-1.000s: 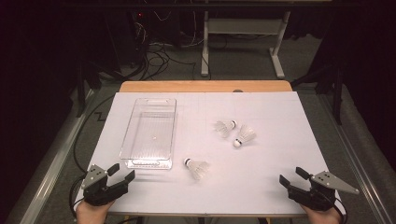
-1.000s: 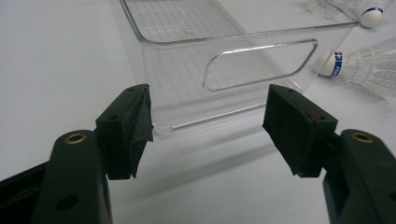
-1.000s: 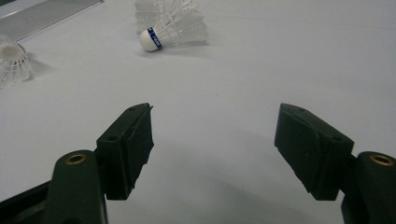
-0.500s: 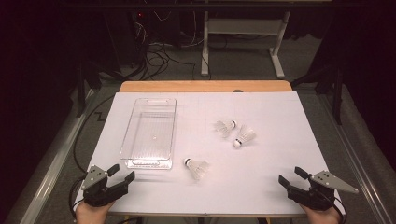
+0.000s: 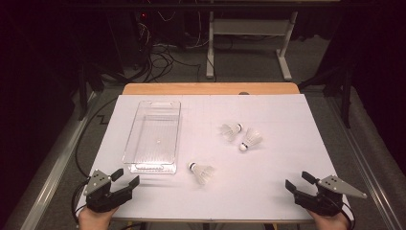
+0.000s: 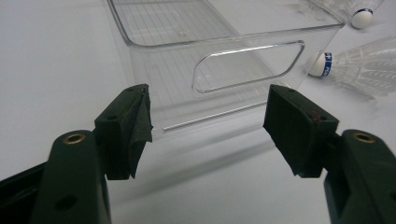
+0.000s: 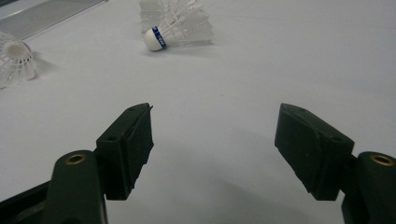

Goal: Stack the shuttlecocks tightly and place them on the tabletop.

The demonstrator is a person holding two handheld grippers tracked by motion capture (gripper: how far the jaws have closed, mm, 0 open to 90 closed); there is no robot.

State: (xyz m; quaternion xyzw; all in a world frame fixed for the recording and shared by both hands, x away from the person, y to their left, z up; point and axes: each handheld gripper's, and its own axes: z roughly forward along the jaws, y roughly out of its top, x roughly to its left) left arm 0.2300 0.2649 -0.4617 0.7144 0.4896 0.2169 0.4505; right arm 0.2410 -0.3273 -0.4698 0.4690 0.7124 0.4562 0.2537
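A clear plastic bin [image 5: 152, 136] stands empty on the left half of the white table top [image 5: 268, 165]. Three white shuttlecocks lie on the table: one [image 5: 202, 171] just right of the bin's near end, two more [image 5: 231, 130] [image 5: 250, 139] side by side near the middle. My left gripper [image 5: 126, 177] rests open at the near left corner, its jaws facing the bin's near wall [image 6: 224, 51] with the closest shuttlecock [image 6: 355, 70] to its right. My right gripper [image 5: 298, 180] sits open at the near right corner; a shuttlecock [image 7: 180, 28] lies far ahead of its jaws.
A wooden strip [image 5: 210, 88] borders the table's far edge. Beyond it the dark floor holds cables [image 5: 158, 57] and a white desk frame [image 5: 249, 33]. Metal rails [image 5: 52, 167] run along both sides of the table.
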